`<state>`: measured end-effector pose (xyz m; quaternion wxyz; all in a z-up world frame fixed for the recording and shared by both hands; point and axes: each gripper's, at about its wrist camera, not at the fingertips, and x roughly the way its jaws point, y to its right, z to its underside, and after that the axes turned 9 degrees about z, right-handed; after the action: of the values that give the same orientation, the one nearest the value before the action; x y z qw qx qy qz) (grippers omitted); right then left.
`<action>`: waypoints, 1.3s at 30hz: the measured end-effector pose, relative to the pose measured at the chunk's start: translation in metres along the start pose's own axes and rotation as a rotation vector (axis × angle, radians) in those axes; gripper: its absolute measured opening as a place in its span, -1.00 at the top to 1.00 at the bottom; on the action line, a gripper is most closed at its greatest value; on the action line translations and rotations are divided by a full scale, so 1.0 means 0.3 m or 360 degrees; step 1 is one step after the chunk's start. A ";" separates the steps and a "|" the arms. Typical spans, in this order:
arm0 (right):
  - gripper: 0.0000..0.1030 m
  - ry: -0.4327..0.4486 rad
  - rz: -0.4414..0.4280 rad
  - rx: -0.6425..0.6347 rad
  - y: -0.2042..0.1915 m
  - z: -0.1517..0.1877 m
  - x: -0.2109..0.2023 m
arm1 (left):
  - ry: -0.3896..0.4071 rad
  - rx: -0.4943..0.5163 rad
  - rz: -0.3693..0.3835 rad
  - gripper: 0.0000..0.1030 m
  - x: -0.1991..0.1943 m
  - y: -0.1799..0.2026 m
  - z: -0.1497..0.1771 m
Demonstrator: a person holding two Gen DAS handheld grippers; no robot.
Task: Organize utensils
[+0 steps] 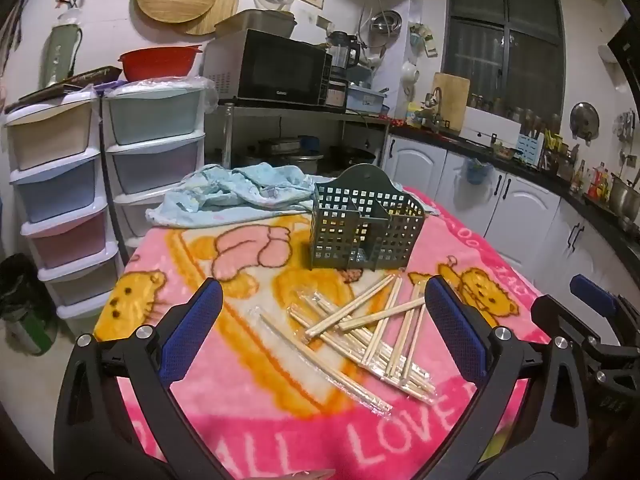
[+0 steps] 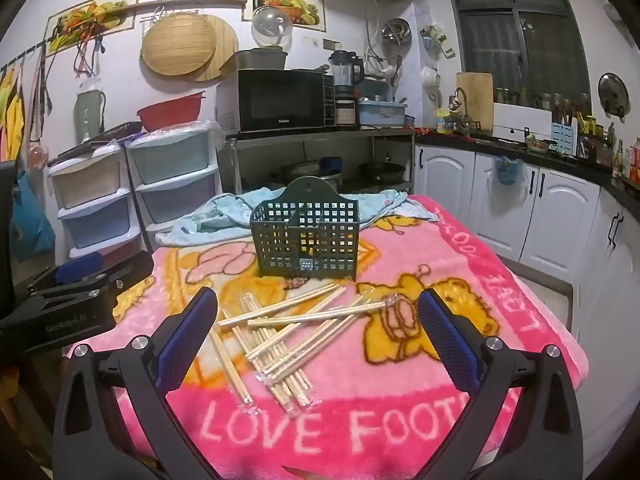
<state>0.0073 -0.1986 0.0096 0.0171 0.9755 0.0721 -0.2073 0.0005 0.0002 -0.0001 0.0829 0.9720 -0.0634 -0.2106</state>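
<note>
Loose heap of pale wooden chopsticks (image 1: 372,332), several still in clear plastic sleeves, lying criss-crossed on the pink fleece cartoon blanket (image 2: 400,400) just in front of the dark green perforated plastic utensil caddy (image 2: 306,236), which stands upright and looks nearly empty. The left gripper (image 1: 324,332) and right gripper (image 2: 316,340) both hover over the heap, blue-padded fingers spread wide, holding nothing. Likely hazards: overlapping sticks drag neighbours along when one is lifted, slick sleeves may slip from the pads, and the light caddy could tip on the soft blanket.

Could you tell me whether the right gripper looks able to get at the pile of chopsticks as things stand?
Probably yes: the right gripper is open with nothing between its fingers, and the chopsticks lie loose on the blanket just ahead. The green holder stands behind them.
</note>
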 end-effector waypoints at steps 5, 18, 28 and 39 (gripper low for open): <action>-0.88 0.0011 0.0002 -0.0003 -0.002 -0.001 -0.004 | 0.0003 -0.0002 0.0003 -0.82 -0.001 -0.002 0.000; -0.88 0.0019 0.0006 -0.0011 0.001 -0.002 -0.005 | 0.0003 0.0008 -0.0003 -0.82 0.000 0.001 0.000; -0.88 0.0021 0.0007 -0.0013 0.001 -0.001 -0.004 | 0.0009 0.0009 -0.0002 -0.82 0.006 0.004 -0.005; -0.88 0.0029 0.0009 -0.0013 -0.002 -0.001 -0.006 | 0.0012 0.0006 0.0000 -0.82 0.002 0.009 -0.012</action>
<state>0.0055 -0.1984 0.0106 0.0209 0.9774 0.0704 -0.1980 0.0022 -0.0021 0.0033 0.0811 0.9730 -0.0634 -0.2068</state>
